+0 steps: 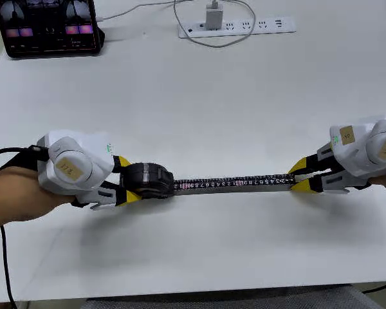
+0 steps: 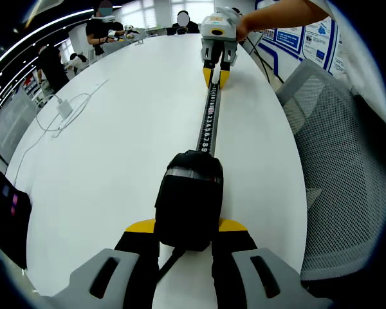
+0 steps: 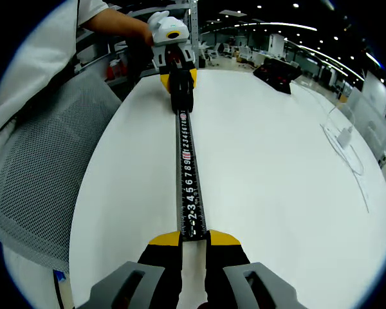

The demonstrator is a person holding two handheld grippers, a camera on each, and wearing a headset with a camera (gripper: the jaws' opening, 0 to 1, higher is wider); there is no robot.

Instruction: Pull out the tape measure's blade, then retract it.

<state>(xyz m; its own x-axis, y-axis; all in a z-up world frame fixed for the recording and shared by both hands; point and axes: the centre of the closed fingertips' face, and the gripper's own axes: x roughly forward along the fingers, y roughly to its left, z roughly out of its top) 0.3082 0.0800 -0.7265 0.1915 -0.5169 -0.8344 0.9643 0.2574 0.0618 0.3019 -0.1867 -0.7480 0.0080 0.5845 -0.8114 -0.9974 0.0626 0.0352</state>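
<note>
here's the left gripper (image 1: 127, 180) at the left of the head view, held in a hand, its yellow-tipped jaws clamped on either side of the black tape measure (image 1: 148, 179). the case sits low over the white table (image 1: 199, 96), near the front edge; whether it touches the top i cannot tell. out of the case runs the blade (image 1: 235, 183), dark with white and red numbers, stretched straight across to the right gripper (image 1: 299, 176), whose jaws are pinched shut on the blade's far end. the two grippers are well apart with the blade taut between them. from the left gripper view, the left gripper (image 2: 188, 225) grips the tape measure (image 2: 190, 199) from both sides, and the blade (image 2: 207, 125) runs away up the table to the right gripper (image 2: 216, 77). from the right gripper view, the right gripper (image 3: 194, 239) has the blade (image 3: 188, 180) nipped between its yellow tips, low numbers nearest, and the line leads up to the tape measure (image 3: 182, 96) in the left gripper (image 3: 177, 77). at the back of the table lies a white power strip (image 1: 244, 27) with a charger (image 1: 213, 16) plugged in and a looping white cable (image 1: 235, 35), and a dark tablet (image 1: 51, 29) with a lit screen at the far left corner. a grey mesh chair (image 2: 334, 148) stands beside the table's edge.
</note>
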